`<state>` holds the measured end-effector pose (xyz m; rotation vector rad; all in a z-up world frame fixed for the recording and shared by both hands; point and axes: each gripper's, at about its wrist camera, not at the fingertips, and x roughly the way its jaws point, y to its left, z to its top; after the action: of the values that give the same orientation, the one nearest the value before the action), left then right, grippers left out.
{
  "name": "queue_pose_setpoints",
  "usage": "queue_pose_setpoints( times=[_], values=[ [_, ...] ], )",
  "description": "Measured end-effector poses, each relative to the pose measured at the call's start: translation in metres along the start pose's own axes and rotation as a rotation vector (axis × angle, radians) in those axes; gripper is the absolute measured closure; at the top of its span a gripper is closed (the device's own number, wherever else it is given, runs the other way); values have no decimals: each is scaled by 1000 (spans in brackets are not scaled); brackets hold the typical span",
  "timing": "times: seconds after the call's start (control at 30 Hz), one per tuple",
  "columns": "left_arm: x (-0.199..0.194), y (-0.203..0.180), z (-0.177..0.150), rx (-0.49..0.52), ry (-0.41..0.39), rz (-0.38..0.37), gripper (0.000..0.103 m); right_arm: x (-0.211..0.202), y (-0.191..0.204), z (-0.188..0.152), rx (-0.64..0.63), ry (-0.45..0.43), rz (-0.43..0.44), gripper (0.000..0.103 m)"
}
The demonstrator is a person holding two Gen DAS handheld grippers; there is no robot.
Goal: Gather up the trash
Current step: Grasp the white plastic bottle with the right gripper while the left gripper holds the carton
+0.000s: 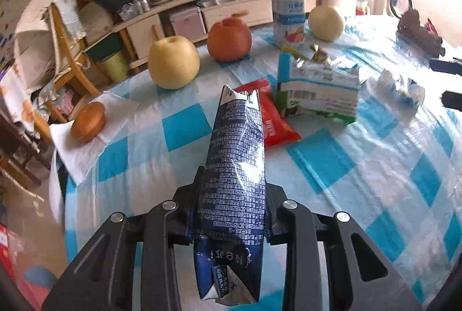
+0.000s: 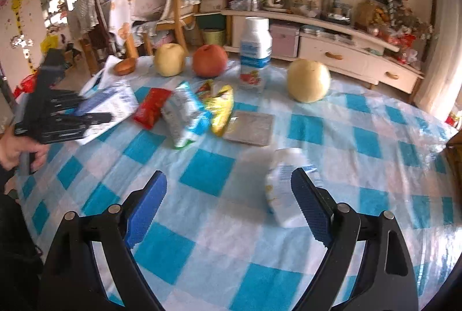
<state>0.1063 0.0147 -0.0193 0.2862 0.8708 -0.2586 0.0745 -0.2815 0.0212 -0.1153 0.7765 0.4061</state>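
My left gripper (image 1: 231, 207) is shut on a flattened dark blue carton (image 1: 234, 166) and holds it above the checked table; both show at the left of the right wrist view (image 2: 72, 117). Ahead lie a red wrapper (image 1: 274, 120), a crumpled blue-and-white carton (image 1: 320, 86) and a small crumpled white wrapper (image 1: 404, 89). My right gripper (image 2: 228, 195) is open and empty above the cloth. The small crumpled white wrapper (image 2: 284, 187) lies just left of its right finger. The red wrapper (image 2: 151, 107), blue-and-white carton (image 2: 184, 114), a yellow wrapper (image 2: 221, 109) and a grey flat packet (image 2: 249, 127) lie farther off.
Two yellow pears (image 1: 173, 63) (image 1: 326, 22), a red apple (image 1: 229, 39), a white bottle (image 1: 288, 13) and a bun on a napkin (image 1: 88, 122) stand at the table's far side. Chairs (image 1: 66, 51) and a cluttered cabinet (image 1: 202, 2) lie beyond the table edge.
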Motion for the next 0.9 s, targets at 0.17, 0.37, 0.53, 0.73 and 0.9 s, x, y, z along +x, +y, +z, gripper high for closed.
queue_pose_setpoints(
  times=[0.17,0.37,0.53,0.73,0.9],
  values=[
    [-33,-18,1,-91,-65,11,69,6,-26,-10,55,42,-58,15],
    [-42,-32,-1,-132,-105,2,69,26,-30,-19,44,99,-80,15],
    [-39,-19,-3,-186,-126,-18,69,45,-33,-22,29,140,-110,15],
    [-35,-8,-5,-222,-119,-17,68,77,-40,-14,-3,179,-98,15],
    [-36,-4,-4,-228,-129,0,68,82,-45,-10,28,185,-67,20]
  ],
)
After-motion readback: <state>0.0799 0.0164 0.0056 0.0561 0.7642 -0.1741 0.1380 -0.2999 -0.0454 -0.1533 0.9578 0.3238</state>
